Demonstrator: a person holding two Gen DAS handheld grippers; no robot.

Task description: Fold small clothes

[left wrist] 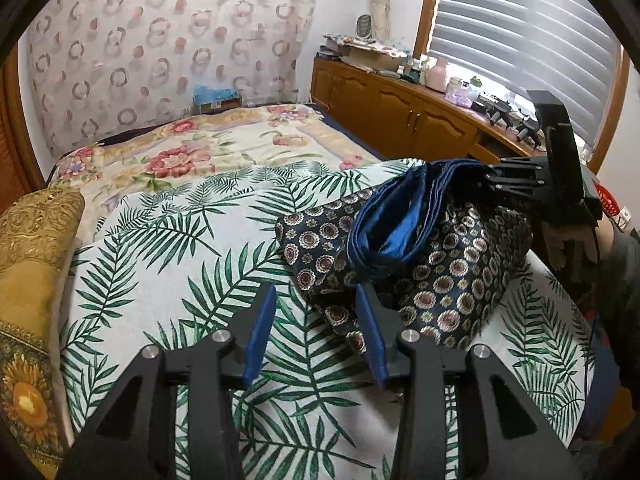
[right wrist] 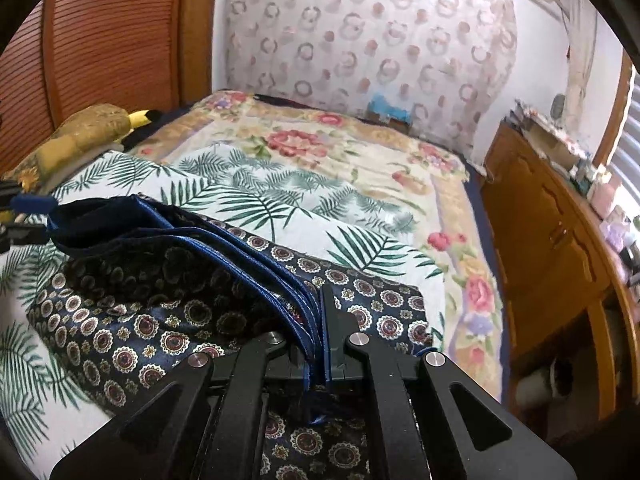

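A home bedroom. A bed (left wrist: 224, 152) with a floral quilt fills it. Beside the bed, wooden cabinets (left wrist: 400, 108) run under a blinded window (left wrist: 520, 28).

The garment (left wrist: 440, 280) I was folding was small, dark navy, printed with cream-and-maroon round medallions, and edged in bright blue satin. It lay crumpled on the leaf-print spread, at about 2 o'clock from my left gripper. Its blue-trimmed waistband (right wrist: 240, 256) was gathered into several stacked edges and lifted above the rest, running toward 10 o'clock in my right view, while the patterned body (right wrist: 140, 332) sagged beneath it.
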